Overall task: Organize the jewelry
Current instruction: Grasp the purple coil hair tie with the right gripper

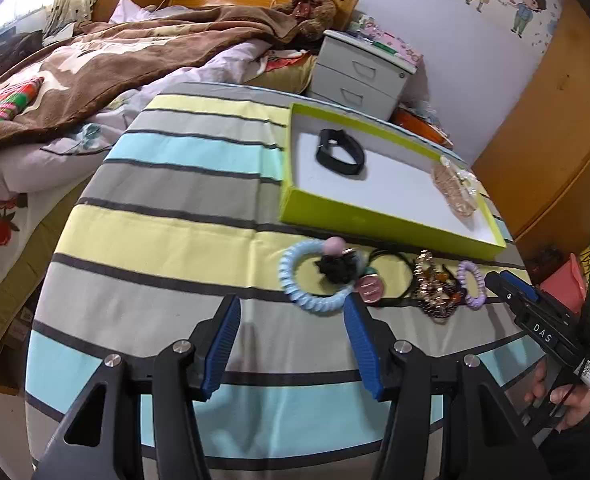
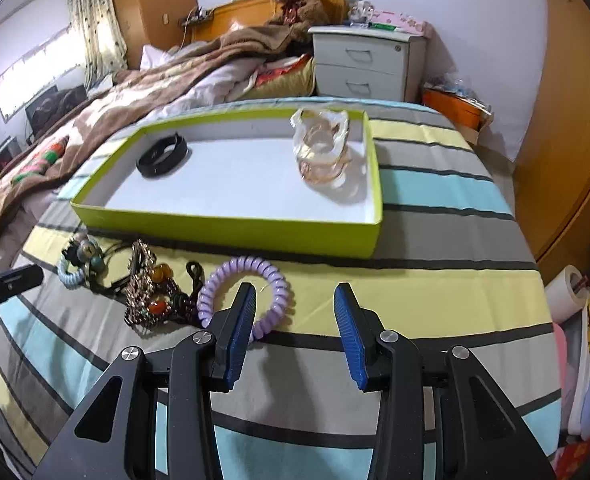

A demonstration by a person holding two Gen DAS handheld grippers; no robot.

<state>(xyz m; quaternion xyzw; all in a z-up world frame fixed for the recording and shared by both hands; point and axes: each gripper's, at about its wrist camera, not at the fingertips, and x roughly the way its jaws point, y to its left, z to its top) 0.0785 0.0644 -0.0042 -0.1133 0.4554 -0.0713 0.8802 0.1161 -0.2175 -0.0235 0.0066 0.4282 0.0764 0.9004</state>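
Observation:
A lime-green tray (image 1: 375,216) (image 2: 231,232) lies on the striped cloth. In it are a black band (image 1: 339,153) (image 2: 162,155) and a clear bag of gold bangles (image 1: 455,188) (image 2: 325,150). In front of the tray lies a row of jewelry: a blue coil bracelet (image 1: 315,300) (image 2: 71,276), a black flower tie (image 1: 337,268), a pink round piece (image 1: 370,288), beaded chains (image 1: 435,288) (image 2: 151,292) and a purple coil bracelet (image 1: 471,284) (image 2: 247,292). My left gripper (image 1: 293,308) is open, just before the blue coil. My right gripper (image 2: 295,296) (image 1: 511,284) is open, its left finger over the purple coil.
The striped cloth covers a table (image 1: 167,240) beside a bed with a brown blanket (image 1: 95,64). A grey drawer unit (image 1: 359,76) (image 2: 367,64) stands behind the tray, a teddy bear (image 1: 311,0) beyond it. A wooden wardrobe (image 1: 555,140) is at right.

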